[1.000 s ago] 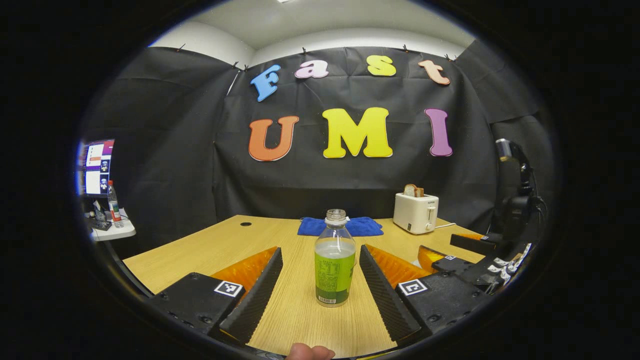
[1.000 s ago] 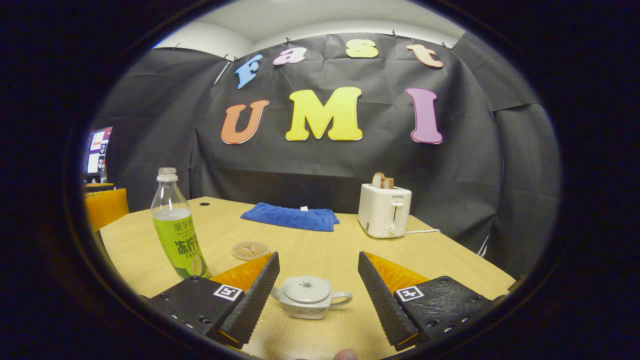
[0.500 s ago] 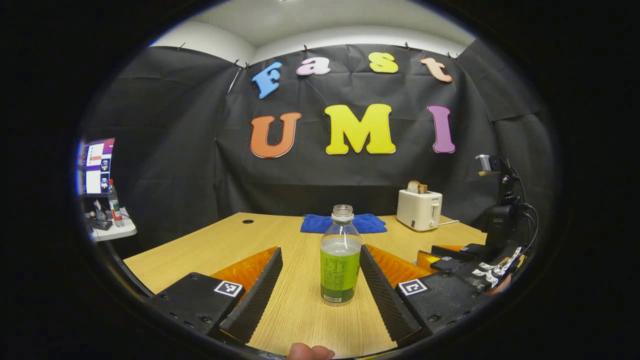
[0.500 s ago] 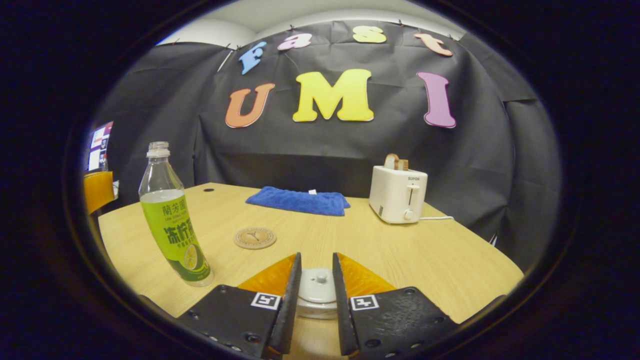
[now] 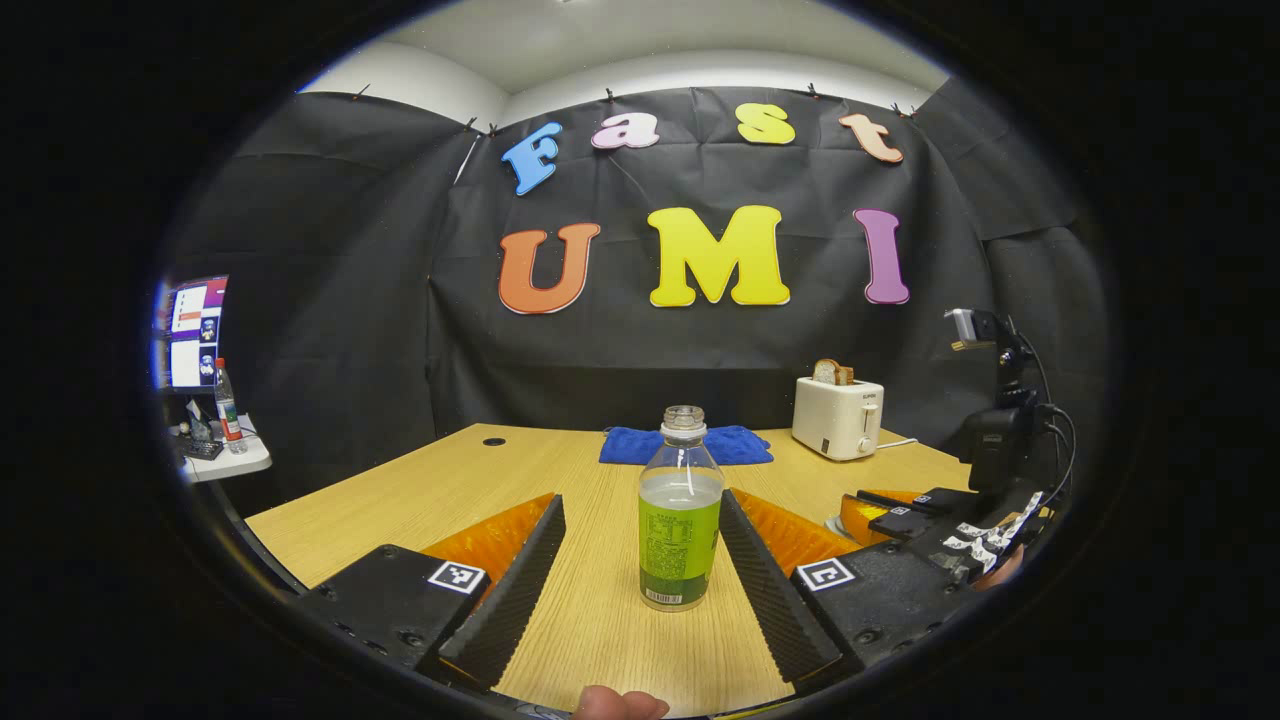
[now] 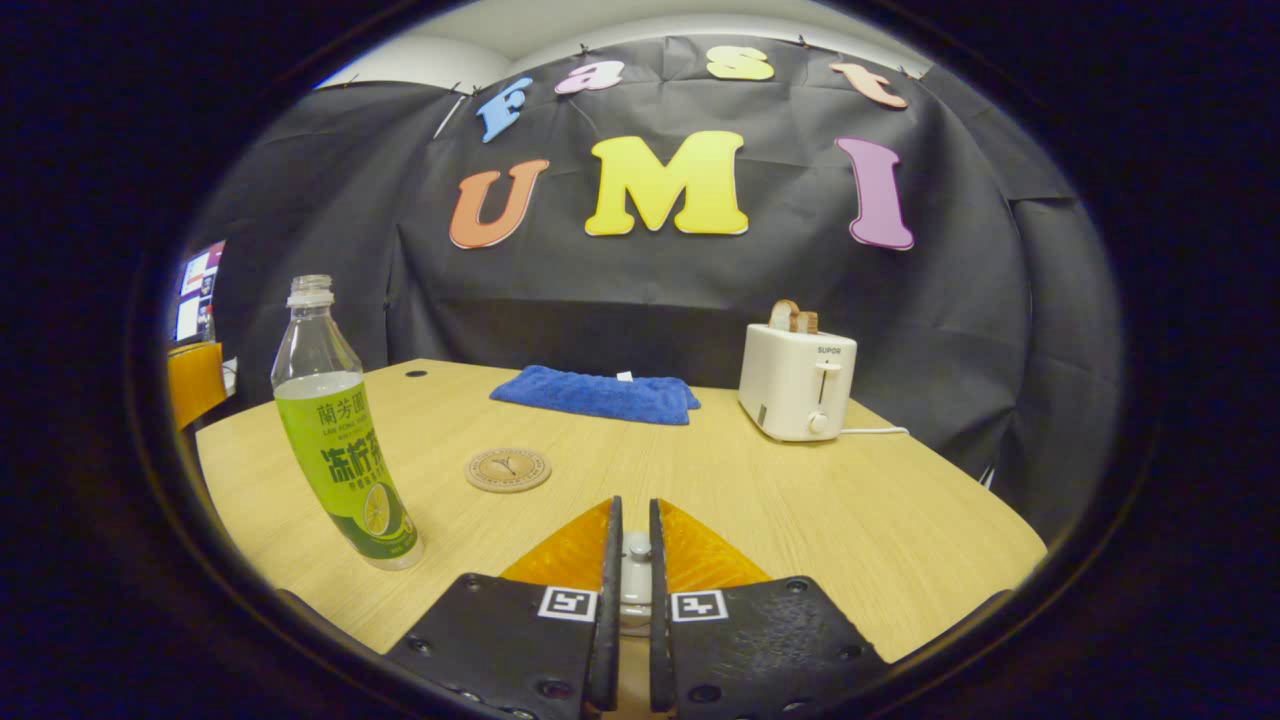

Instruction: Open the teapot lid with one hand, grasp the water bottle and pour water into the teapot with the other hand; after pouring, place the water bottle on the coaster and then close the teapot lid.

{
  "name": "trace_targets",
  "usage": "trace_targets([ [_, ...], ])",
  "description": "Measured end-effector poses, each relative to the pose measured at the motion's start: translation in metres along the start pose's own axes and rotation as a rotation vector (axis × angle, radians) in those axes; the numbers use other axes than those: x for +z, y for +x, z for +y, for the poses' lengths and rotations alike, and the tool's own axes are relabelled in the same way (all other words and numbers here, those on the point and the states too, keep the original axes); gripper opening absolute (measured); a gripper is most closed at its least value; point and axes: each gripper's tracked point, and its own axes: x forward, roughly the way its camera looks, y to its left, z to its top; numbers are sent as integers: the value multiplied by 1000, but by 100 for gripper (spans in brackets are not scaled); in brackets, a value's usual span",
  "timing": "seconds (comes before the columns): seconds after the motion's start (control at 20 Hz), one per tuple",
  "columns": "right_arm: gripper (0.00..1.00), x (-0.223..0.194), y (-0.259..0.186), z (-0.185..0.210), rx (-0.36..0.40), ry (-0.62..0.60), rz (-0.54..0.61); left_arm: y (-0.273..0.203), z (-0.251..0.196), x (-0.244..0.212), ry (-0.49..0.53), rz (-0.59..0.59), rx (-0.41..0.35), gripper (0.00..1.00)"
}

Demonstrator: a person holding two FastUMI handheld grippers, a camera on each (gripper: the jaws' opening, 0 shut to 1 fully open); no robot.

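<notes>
So the teapot lid (image 6: pixel 636 548) is barely visible in the right gripper view, just its little knob and a sliver of white poking up in the narrow gap between the right gripper (image 6: pixel 630 560) fingers. Those fingers are squeezed in tight on either side of the knob and look like they're pinching it. The rest of the teapot is hidden under the gripper, so I can't tell if the lid is seated or lifted.

The water bottle (image 5: pixel 680 510) stands upright on the wooden table (image 5: pixel 420 490), no cap, green label, liquid up to roughly where the shoulder starts. In the left gripper view it sits right between the left gripper (image 5: pixel 640 560) fingers, which are spread wide with clear space on both sides, not touching it. A fingertip (image 5: pixel 620 703) of the person peeks in at the bottom edge.

From the right gripper view the bottle is off to the left, and the round coaster (image 6: pixel 507 469) lies flat on the table near it, further back toward the middle. Behind that there's a folded blue cloth (image 6: pixel 597 394), and to the right a white toaster (image 6: pixel 797 382) with bread sticking out. A monitor (image 5: pixel 190 333) sits off the table on the far left.
</notes>
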Motion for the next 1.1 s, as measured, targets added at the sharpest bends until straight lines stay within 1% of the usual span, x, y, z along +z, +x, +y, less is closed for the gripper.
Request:
trace_targets([
  [0.1,13,0,-1,0,6,-10,4,2,-2,-6,1,16,-3,97],
  [0.15,13,-4,18,-1,2,-10,-4,2,-4,-9,-1,23,-16,97],
  [0.2,0,0,2,-3,11,-9,-7,2,-7,-11,-3,23,-28,97],
  [0.35,1,1,0,-2,28,-10,-8,4,-5,-17,-8,36,-39,97],
  [0.65,0,7,-2,0,88,49,-17,4,-16,-34,-24,80,-97,97],
  [0.95,0,24,-7,0,103,37,-51,14,-30,-54,-7,131,-148,97],
  [1.1,0,30,-14,1,107,19,-68,23,-33,-60,-6,152,-156,98],
])
